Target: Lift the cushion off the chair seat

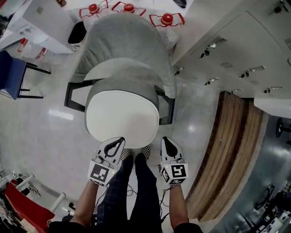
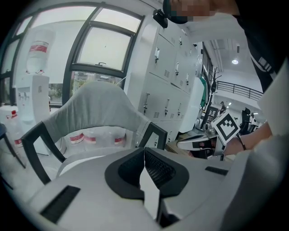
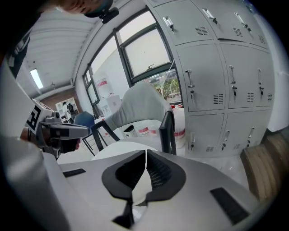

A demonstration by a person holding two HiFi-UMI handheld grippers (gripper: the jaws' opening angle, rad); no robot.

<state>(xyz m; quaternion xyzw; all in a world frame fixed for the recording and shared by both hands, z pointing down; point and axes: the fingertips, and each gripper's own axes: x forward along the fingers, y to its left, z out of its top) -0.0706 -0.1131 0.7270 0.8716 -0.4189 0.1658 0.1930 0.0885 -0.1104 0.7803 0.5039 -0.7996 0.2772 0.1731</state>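
A white oval cushion (image 1: pixel 122 118) lies on the seat of a grey armchair (image 1: pixel 127 41) with black armrests. Both grippers hang just in front of the cushion's near edge, apart from it. My left gripper (image 1: pixel 119 141) is at the cushion's front left and my right gripper (image 1: pixel 165 141) at its front right. In the left gripper view the left gripper (image 2: pixel 144 151) is shut with nothing held, and the cushion (image 2: pixel 77 163) lies ahead. In the right gripper view the right gripper (image 3: pixel 146 156) is shut and empty, with the cushion (image 3: pixel 115 148) and the chair back (image 3: pixel 140 106) beyond.
Water bottles with red caps (image 1: pixel 128 7) and a black bin (image 1: pixel 77 34) stand behind the chair. A blue chair (image 1: pixel 11 75) is at the left. Grey lockers (image 1: pixel 236 54) and a wooden step (image 1: pixel 232 145) line the right. The person's legs (image 1: pixel 132 191) stand between the grippers.
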